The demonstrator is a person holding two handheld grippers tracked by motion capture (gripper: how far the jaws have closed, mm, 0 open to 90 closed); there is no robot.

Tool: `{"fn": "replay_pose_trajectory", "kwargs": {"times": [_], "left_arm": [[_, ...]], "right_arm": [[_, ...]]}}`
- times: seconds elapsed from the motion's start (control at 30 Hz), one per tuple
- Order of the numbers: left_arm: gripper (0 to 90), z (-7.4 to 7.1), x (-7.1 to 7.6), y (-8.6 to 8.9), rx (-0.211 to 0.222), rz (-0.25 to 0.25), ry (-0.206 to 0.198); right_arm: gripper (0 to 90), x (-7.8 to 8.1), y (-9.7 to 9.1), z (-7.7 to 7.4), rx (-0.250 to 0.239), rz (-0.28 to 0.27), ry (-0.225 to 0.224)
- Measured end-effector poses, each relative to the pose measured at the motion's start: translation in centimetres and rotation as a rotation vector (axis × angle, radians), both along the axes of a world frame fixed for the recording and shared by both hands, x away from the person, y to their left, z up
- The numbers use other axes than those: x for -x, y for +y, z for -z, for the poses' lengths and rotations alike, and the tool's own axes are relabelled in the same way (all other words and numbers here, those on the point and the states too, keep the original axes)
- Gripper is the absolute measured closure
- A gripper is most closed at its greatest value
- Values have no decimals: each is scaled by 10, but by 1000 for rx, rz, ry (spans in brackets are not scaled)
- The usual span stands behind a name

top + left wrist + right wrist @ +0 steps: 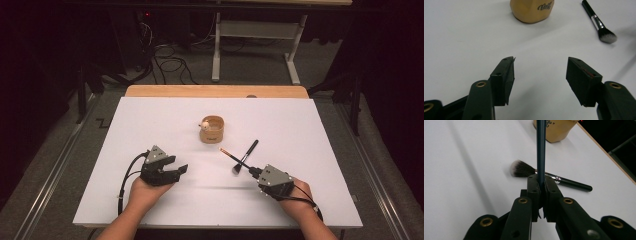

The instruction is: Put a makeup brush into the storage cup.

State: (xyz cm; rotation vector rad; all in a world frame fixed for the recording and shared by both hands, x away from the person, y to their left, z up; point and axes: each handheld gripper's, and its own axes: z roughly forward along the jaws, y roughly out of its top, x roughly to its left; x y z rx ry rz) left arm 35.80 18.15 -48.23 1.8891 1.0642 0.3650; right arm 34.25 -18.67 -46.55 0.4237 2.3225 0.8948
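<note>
Clearly, right gripper (pixel 541 185) jaws pinch a slim brush (pixel 541 147); left gripper (pixel 540 71) jaws spread.

right gripper (pixel 541 185) jaws clamp a thin dark handle (pixel 540 150) pointing to twelve o'clock; a makeup brush (pixel 544 176) lies crosswise behind, tan cup (pixel 555 131) at one o'clock.

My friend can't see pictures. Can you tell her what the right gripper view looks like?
The right hand-held gripper is shut on a thin dark brush handle that sticks straight out over a white table. Just past its jaws a black makeup brush with a fluffy grey-and-white tip lies flat, and a tan cup stands farther off.
</note>
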Motion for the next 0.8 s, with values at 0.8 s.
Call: {"fn": "replay_pose_trajectory", "kwargs": {"times": [0.8], "left_arm": [[370, -1, 3, 7, 146, -14, -75]], "right_arm": [[865, -8, -4, -5, -297, 72, 116]]}}
